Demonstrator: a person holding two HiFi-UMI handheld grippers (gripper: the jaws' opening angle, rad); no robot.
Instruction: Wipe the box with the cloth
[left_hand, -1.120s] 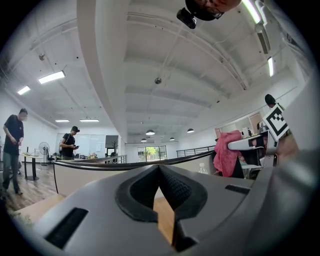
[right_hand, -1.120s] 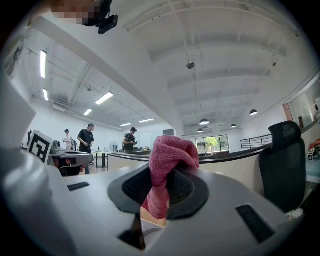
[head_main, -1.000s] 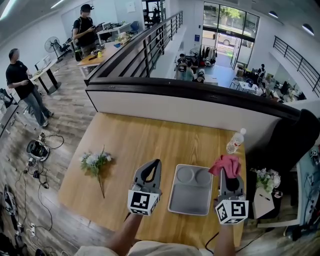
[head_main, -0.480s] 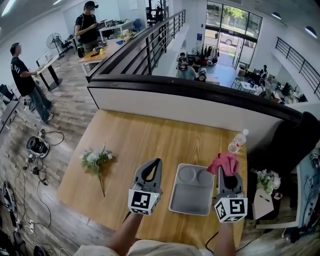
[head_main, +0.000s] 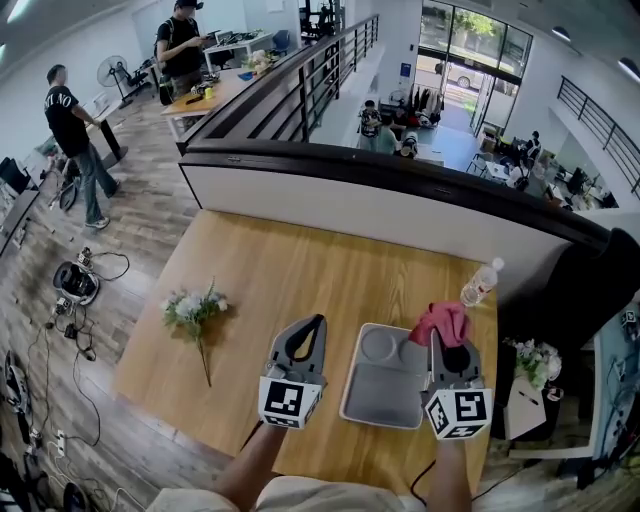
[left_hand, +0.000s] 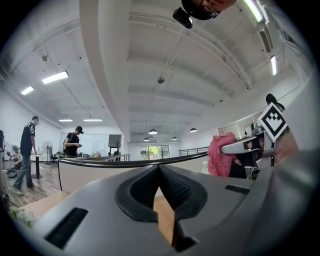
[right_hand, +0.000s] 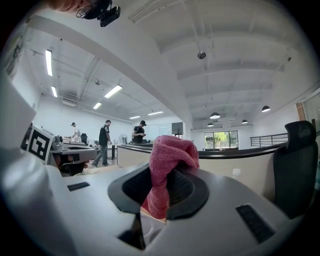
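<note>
Right tool pinches nubby pink cloth beside a grey, perhaps plastic box.

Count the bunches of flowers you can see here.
2. One white bunch lies on the left part of the table. A second bunch sits off the table, past its right edge. Others may be hidden from view.

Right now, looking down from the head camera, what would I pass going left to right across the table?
bunch of flowers → left gripper → grey box → right gripper, shut on the pink cloth → water bottle
</note>
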